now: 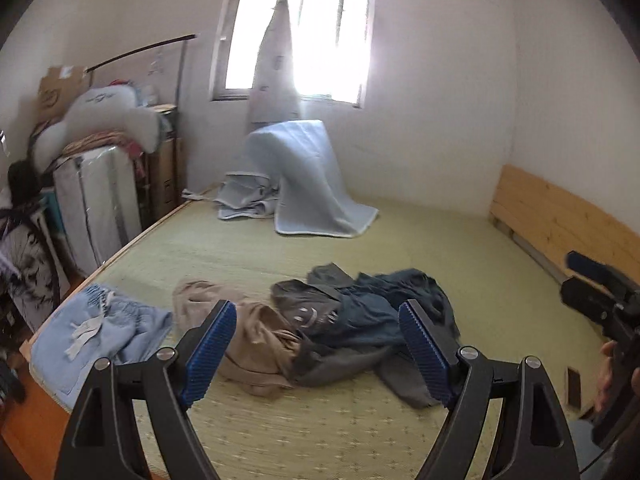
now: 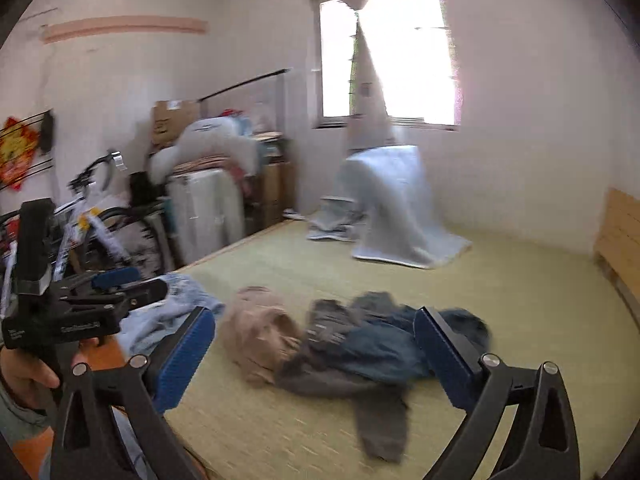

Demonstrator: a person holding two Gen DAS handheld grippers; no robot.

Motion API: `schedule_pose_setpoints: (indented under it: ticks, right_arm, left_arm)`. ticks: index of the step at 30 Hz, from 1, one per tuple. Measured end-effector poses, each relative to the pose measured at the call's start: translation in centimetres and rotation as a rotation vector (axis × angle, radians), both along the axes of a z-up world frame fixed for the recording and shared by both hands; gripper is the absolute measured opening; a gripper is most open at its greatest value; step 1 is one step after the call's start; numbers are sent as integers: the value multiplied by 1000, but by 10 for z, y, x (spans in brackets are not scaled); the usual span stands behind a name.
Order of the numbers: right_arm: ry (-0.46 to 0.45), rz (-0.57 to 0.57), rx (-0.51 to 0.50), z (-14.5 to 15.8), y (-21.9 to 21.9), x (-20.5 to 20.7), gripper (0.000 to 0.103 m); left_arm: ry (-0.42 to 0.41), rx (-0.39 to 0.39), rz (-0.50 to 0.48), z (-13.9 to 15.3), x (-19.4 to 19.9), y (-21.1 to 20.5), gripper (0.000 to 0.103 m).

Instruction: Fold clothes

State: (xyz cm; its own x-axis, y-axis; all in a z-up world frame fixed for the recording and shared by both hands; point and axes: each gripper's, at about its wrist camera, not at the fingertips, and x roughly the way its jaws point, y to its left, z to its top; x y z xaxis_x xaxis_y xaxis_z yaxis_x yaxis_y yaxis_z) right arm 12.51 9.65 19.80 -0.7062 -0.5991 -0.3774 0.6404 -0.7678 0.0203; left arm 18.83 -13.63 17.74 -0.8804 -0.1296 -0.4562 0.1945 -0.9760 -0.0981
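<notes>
A loose pile of clothes lies on the green mat (image 1: 320, 420): a tan garment (image 1: 256, 340), a grey garment (image 1: 308, 312) and a dark blue garment (image 1: 372, 316). Light blue shorts (image 1: 100, 332) lie apart at the left edge. My left gripper (image 1: 316, 328) is open and empty, held above the pile. My right gripper (image 2: 316, 340) is open and empty, also above the pile: tan (image 2: 260, 328), grey (image 2: 352, 384), dark blue (image 2: 384, 344). The right gripper also shows at the right edge of the left wrist view (image 1: 600, 296), and the left gripper in the right wrist view (image 2: 100, 296).
A light blue blanket (image 1: 308, 184) is draped at the far end under the window (image 1: 296, 32). A wooden headboard (image 1: 560, 220) runs along the right. Stacked bedding, boxes and a plush toy (image 1: 100, 116) stand on the left, with a bicycle (image 2: 100, 216) beside them.
</notes>
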Motion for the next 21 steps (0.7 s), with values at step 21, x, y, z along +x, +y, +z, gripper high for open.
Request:
schedule_pose_setpoints:
  ticks: [21]
  right_arm:
    - [-26,-476,26,-133,138,-8,103]
  left_arm:
    - [17,-21,-154,-134,-42,112,87]
